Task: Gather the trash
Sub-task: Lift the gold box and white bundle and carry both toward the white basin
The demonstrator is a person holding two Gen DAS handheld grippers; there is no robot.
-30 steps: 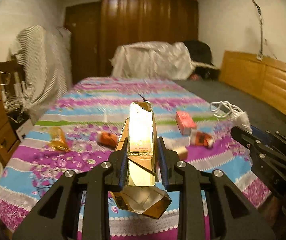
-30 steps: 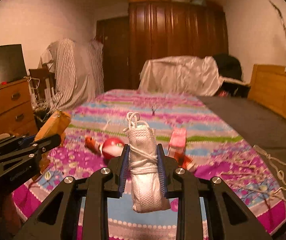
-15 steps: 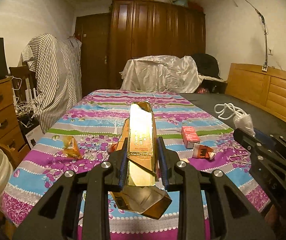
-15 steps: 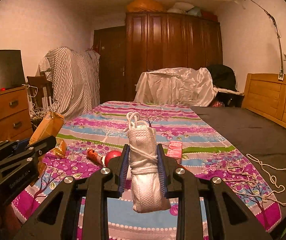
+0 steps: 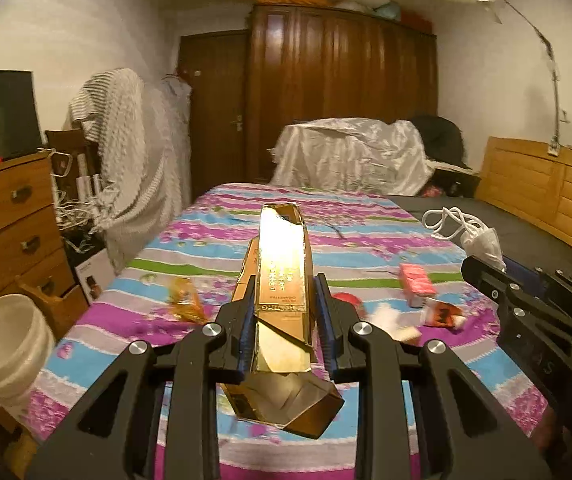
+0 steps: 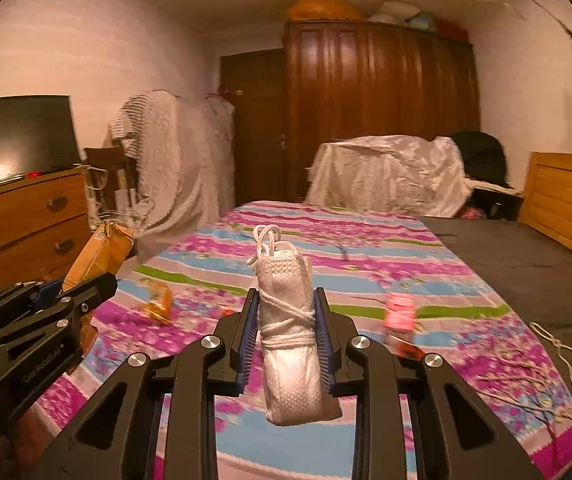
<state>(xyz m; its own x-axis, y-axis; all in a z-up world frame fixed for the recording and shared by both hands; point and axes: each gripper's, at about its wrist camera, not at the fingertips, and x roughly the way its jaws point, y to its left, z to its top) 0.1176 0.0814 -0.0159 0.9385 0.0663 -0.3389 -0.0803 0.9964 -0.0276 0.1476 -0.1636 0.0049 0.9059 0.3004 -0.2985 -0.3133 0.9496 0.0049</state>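
Left wrist view: left gripper [image 5: 284,320] fingers clamp a gold carton [image 5: 284,284] above the bed [image 5: 214,248]. Right gripper [image 6: 286,340] fingers clamp a white rope-wrapped bundle [image 6: 290,360]; a pink box [image 6: 400,312] lies on the bed.

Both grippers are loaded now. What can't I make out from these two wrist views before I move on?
- Left wrist: small litter beyond the gold carton is motion-blurred; types unreadable.
- Left wrist: white bucket cut by the frame edge; contents hidden.
- Right wrist: pink packet smeared; the white roll hides bedspread behind it.
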